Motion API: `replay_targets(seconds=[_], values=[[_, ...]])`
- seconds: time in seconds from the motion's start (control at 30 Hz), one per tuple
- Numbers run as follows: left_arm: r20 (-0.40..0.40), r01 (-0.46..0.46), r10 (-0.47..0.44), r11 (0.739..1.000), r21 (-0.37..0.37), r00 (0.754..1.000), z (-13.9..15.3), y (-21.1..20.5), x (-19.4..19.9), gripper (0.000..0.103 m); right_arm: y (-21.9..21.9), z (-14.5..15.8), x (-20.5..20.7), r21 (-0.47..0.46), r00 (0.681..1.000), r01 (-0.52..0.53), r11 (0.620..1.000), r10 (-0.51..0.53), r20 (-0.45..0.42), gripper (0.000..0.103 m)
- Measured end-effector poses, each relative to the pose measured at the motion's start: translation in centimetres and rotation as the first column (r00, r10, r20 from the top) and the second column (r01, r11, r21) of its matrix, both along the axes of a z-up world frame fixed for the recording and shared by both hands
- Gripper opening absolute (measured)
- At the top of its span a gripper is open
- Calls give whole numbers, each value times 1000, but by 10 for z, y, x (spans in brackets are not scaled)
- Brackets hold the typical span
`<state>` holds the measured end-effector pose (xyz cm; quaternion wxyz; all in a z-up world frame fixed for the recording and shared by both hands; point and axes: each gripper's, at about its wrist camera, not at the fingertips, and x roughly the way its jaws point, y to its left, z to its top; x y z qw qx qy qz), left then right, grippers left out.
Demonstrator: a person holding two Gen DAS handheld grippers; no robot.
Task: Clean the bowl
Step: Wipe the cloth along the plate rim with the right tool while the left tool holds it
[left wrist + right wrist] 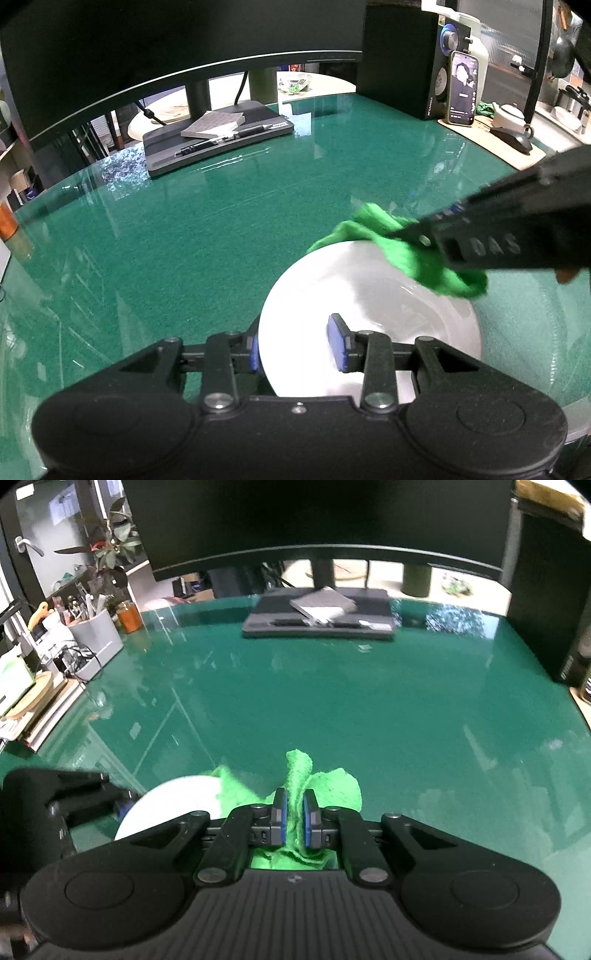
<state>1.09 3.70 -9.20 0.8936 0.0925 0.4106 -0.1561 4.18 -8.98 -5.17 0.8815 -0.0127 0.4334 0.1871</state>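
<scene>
The left gripper (299, 343) straddles the near rim of the white bowl (369, 317): one blue pad sits outside the wall, the other inside the basin, and the rim is clamped between them, so the bowl is pinned to the green table (221, 229) right at this claw's tips. Just ahead of those tips and to their right, across the basin, the green cloth (406, 254) lies bunched over the bowl's far rim.

The right gripper (294, 821) has its jaws drawn narrow on a fold of that cloth, with fabric bulging above, below and ahead of the pads. From this claw the bowl is just to the left and slightly below, its white rim partly covered by the cloth.

The step in hand looks like wiping: one claw steadies, the other rubs. So far the cloth covers only the far edge. The next move probably calls for dragging the cloth down into the basin and round the wall, while the steadying claw keeps firm hold so the bowl does not slide or tip on the glossy surface.
</scene>
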Motion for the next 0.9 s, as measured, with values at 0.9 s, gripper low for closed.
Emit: replay_targets(seconds=[0.9], values=[[-20,-170,172,983,68,985,5,-21,-5,39,-9,-7,20,84,988,-156,984,155,22,6]])
